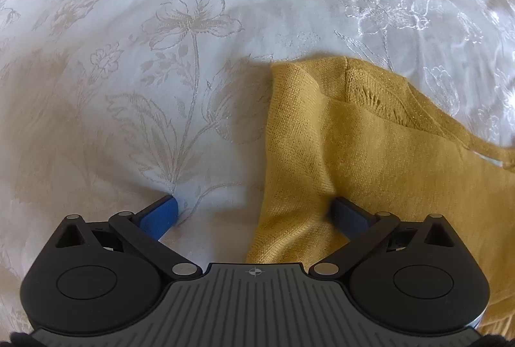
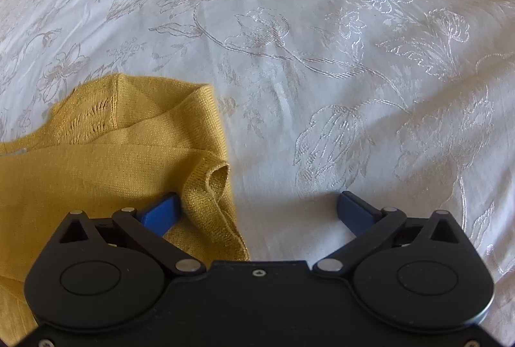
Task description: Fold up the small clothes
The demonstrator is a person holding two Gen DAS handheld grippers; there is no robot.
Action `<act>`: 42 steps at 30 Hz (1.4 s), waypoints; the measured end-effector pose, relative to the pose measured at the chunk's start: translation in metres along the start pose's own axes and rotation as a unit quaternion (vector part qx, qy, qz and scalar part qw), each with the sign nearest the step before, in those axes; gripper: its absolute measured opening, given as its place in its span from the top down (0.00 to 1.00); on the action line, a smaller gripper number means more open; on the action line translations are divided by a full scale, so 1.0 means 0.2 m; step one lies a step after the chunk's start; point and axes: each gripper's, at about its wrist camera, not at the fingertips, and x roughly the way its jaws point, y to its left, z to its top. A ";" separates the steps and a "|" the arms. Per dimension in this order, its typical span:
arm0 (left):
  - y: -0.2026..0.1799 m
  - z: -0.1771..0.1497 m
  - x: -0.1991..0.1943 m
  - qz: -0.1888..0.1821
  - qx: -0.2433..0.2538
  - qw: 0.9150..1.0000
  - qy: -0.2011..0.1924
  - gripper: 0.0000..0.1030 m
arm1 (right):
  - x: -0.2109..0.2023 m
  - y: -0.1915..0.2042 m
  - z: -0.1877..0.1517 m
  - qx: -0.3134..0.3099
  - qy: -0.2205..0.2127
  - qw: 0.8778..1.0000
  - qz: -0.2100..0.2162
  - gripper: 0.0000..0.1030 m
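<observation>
A mustard-yellow knitted garment (image 1: 370, 154) lies on a white bedspread (image 1: 161, 73) woven with a pale floral pattern.

In the left wrist view, the left hand-held gripper (image 1: 254, 210) is spread wide and holds nothing. Its left blue finger (image 1: 159, 215) rests over bare bedspread, while the right finger (image 1: 349, 213) sits over the yellow knit, so the garment's left edge runs up between the two. A folded layer with a seam and a patch of open, lacy knit (image 1: 376, 99) lies at the garment's far end, and a thin strap-like edge (image 1: 476, 144) trails off toward the right border of that view.

In the right wrist view, the right hand-held gripper (image 2: 259, 208) is likewise wide open with nothing gripped. Its left finger (image 2: 161, 212) is over the garment (image 2: 96, 173), just beside a curled, rolled hem (image 2: 219, 179) at the garment's right edge; the right finger (image 2: 355, 208) is over plain bedspread (image 2: 322, 73). The garment's right edge passes between the fingers here as well. Whether the fingertips touch the cloth cannot be told.
</observation>
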 end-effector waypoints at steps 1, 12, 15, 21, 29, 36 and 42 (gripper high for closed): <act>0.00 0.00 0.00 0.001 -0.003 1.000 -0.002 0.00 | 0.00 -0.01 -0.01 0.003 -0.004 1.000 0.001 0.00; -0.01 -0.08 -0.15 -0.002 0.026 0.999 -0.041 0.24 | -0.13 -0.04 0.00 -0.005 -0.017 1.000 -0.004 0.10; 0.00 -0.15 -0.28 0.006 0.029 0.997 -0.069 0.24 | -0.24 -0.05 -0.06 -0.012 -0.041 0.999 -0.011 0.10; 0.08 -0.37 -0.46 0.005 0.042 0.996 -0.085 0.24 | -0.38 -0.02 -0.23 -0.032 -0.036 0.998 0.032 0.10; 0.13 -0.77 -0.43 0.015 0.048 0.999 -0.009 0.24 | -0.37 -0.05 -0.54 -0.038 0.022 0.999 0.017 0.10; 0.26 -1.06 -0.40 0.012 0.019 1.000 0.021 0.23 | -0.44 -0.28 -0.73 0.042 0.052 0.998 -0.009 0.10; 0.33 -1.16 -0.45 -0.003 -0.008 1.000 0.011 0.23 | -0.60 -0.34 -0.90 0.000 0.042 0.995 0.087 0.27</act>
